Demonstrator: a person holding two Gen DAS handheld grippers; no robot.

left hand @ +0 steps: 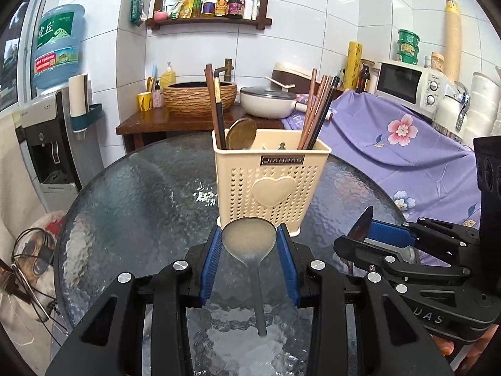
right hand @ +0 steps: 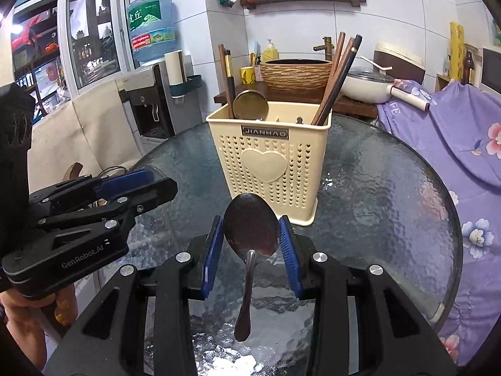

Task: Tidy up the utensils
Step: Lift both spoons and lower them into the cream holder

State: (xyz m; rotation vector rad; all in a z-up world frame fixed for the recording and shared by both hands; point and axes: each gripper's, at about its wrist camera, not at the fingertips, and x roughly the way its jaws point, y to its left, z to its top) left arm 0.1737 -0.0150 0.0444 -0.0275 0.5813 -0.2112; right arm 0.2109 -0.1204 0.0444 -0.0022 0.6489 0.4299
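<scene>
A cream plastic utensil holder (left hand: 269,185) stands upright on the round glass table (left hand: 141,206); it also shows in the right wrist view (right hand: 269,159). It holds chopsticks (left hand: 316,112) and a brass spoon (left hand: 241,133). My left gripper (left hand: 249,244) is shut on the bowl of a matte grey spoon (left hand: 249,242), just in front of the holder. My right gripper (right hand: 252,235) is shut on the bowl of a dark metal spoon (right hand: 250,228), also close before the holder. The right gripper appears at the right of the left wrist view (left hand: 369,235).
Behind the table are a wooden stand with a woven basin (left hand: 200,98), a white pan (left hand: 266,101) and a water dispenser (left hand: 47,138). A purple flowered cloth (left hand: 391,144) covers furniture at the right, with a microwave (left hand: 407,84) on it.
</scene>
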